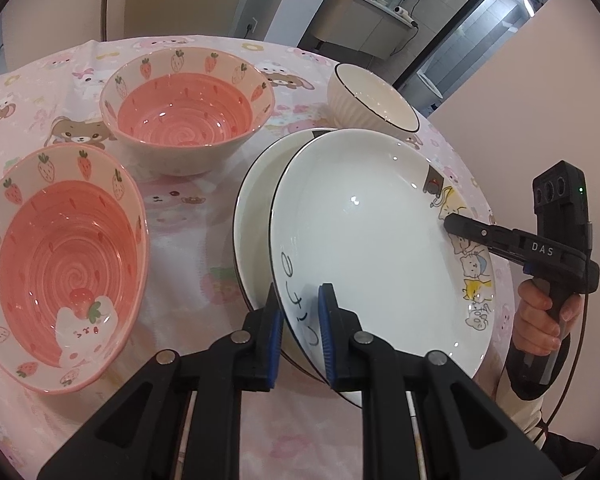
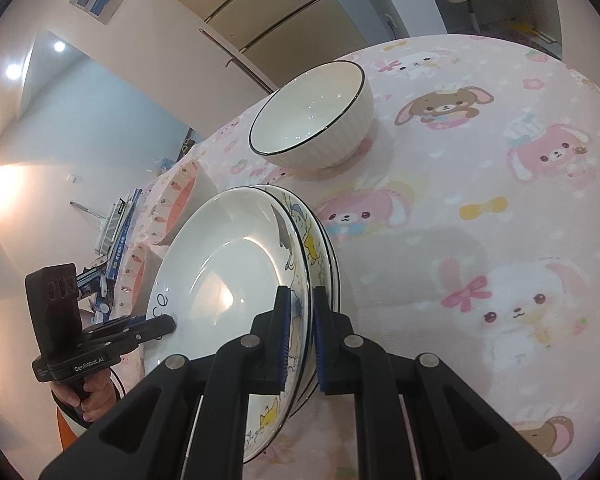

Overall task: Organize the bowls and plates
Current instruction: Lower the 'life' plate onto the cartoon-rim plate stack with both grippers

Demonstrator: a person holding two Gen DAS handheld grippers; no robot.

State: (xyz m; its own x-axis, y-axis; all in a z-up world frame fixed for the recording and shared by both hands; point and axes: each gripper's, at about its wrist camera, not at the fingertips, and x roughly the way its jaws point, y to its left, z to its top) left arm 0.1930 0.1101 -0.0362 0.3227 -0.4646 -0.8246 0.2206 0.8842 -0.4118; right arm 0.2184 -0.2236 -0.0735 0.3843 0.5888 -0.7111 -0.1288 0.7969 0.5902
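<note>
Left gripper and right gripper reach in from opposite sides, each clamped on the top plate's rim above the lower plate.

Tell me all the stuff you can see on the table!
Cartoon plate: 1, white with cats, gripped at both rims, above another plate.
Lower plate: 1, white, black rim, under it.
Strawberry bowls: 2, pink, left of plates.
Ribbed bowl: 1, white, black rim, behind plates.
Tablecloth: 1, pink with bunnies, covering the table.
Left claw: 1, black with blue pads, on plate rim.
Right claw: 1, black with blue pads, on opposite rim.
</note>
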